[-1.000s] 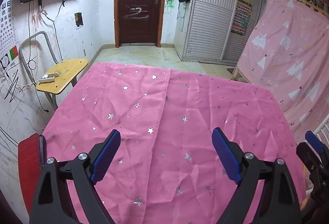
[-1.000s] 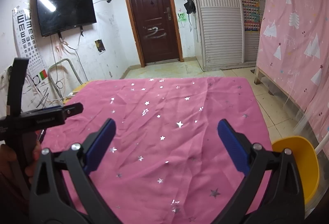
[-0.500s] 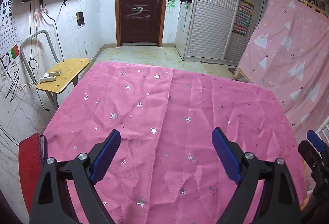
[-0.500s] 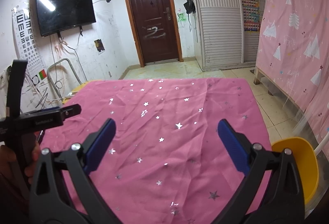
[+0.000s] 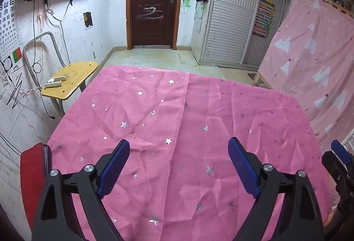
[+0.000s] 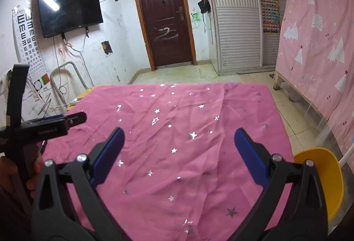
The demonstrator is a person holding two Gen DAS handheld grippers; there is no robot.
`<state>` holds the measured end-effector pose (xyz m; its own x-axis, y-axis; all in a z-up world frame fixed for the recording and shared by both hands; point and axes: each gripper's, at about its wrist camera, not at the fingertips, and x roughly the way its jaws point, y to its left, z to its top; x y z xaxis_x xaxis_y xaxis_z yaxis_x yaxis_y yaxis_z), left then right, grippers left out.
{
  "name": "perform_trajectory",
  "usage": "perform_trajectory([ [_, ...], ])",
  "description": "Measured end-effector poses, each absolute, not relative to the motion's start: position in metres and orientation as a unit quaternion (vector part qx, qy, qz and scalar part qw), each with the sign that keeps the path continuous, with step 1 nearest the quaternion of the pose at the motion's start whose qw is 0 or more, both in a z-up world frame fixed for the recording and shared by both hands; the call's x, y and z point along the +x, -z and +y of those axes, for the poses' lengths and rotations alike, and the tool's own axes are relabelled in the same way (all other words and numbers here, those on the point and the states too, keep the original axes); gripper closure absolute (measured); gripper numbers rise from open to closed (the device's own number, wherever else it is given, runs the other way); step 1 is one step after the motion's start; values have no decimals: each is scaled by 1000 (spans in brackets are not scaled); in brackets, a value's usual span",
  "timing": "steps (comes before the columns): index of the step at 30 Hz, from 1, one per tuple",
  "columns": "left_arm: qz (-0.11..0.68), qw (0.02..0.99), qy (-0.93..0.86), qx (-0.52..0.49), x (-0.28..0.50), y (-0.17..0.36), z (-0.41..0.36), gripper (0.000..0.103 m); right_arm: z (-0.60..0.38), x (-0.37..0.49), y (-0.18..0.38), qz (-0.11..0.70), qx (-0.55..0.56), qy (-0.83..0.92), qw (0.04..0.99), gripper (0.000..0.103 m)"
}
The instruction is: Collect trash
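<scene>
A pink cloth with silver stars (image 5: pixel 181 121) (image 6: pixel 177 130) covers the table, and I see no trash on it in either view. My left gripper (image 5: pixel 179 148) hangs open over the near part of the cloth, nothing between its blue pads. My right gripper (image 6: pixel 179 137) is open too, over the near edge, with nothing between its fingers. In the right wrist view the left gripper (image 6: pixel 44 126) shows from the side at the left, held by a hand (image 6: pixel 13 174). The right gripper's blue tip (image 5: pixel 340 152) shows at the right edge of the left wrist view.
A yellow bin (image 6: pixel 320 179) stands beside the table's right edge. A red chair back (image 5: pixel 33 176) sits at the table's left. A wooden chair (image 5: pixel 70 79) with a power strip stands by the left wall. Pink tree-print curtains (image 5: pixel 314 59) hang at the right.
</scene>
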<state>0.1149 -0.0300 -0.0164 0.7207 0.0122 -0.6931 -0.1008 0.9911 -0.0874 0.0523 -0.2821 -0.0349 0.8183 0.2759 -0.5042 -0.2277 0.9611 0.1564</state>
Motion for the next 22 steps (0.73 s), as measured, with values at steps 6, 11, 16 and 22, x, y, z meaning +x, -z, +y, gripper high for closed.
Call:
perform_trajectory([
  [6, 374, 925, -33, -58, 118, 20, -29, 21, -283, 56, 36, 273, 44, -132, 952, 7],
  [11, 370, 927, -32, -46, 118, 21, -32, 21, -285, 58, 41, 277, 43, -132, 951, 7],
  [16, 372, 927, -28, -48, 121, 22, -34, 21, -285, 60, 43, 279, 42, -132, 950, 7],
  [22, 378, 923, -30, -63, 126, 23, -25, 21, -284, 70, 48, 288, 38, -130, 948, 7],
])
